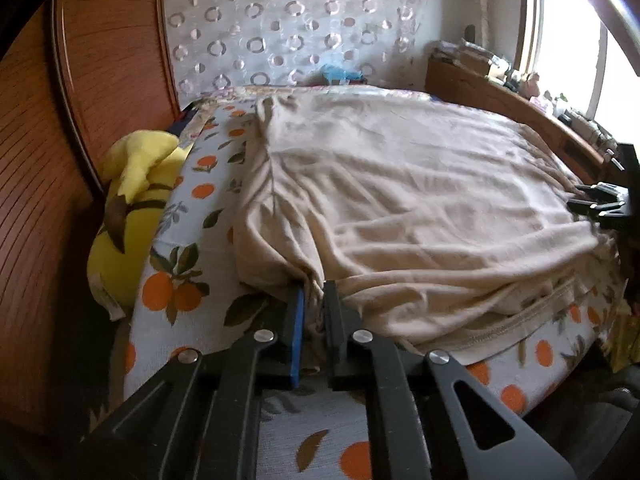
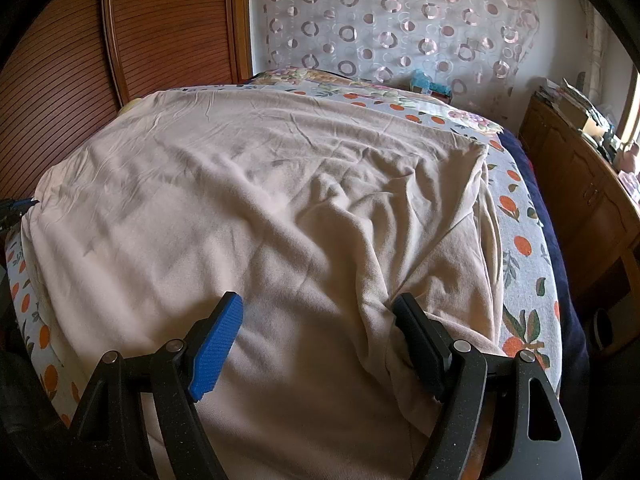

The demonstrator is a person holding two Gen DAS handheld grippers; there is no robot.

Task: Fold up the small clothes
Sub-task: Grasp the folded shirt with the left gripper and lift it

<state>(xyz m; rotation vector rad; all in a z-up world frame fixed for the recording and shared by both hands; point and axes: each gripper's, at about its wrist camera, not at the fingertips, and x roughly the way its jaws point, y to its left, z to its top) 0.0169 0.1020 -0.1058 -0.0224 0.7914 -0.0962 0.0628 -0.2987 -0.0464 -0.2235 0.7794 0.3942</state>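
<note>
A beige garment [image 1: 400,200] lies spread and wrinkled on a bed with an orange-print sheet [image 1: 180,280]. My left gripper [image 1: 314,292] is shut on the garment's near left corner, with cloth bunched between its blue pad and black finger. In the right wrist view the same garment [image 2: 260,208] fills the bed, with a folded-over flap on its right side. My right gripper [image 2: 320,312] is open and rests low over the cloth, its fingers wide apart on either side of a crease. The right gripper also shows at the garment's far right edge in the left wrist view [image 1: 600,200].
A yellow plush toy [image 1: 132,208] is wedged between the bed and a wooden wardrobe [image 1: 80,120] on the left. A wooden cabinet [image 2: 580,200] with clutter stands by the window on the right. A curtain with a circle pattern [image 2: 400,20] hangs behind the bed.
</note>
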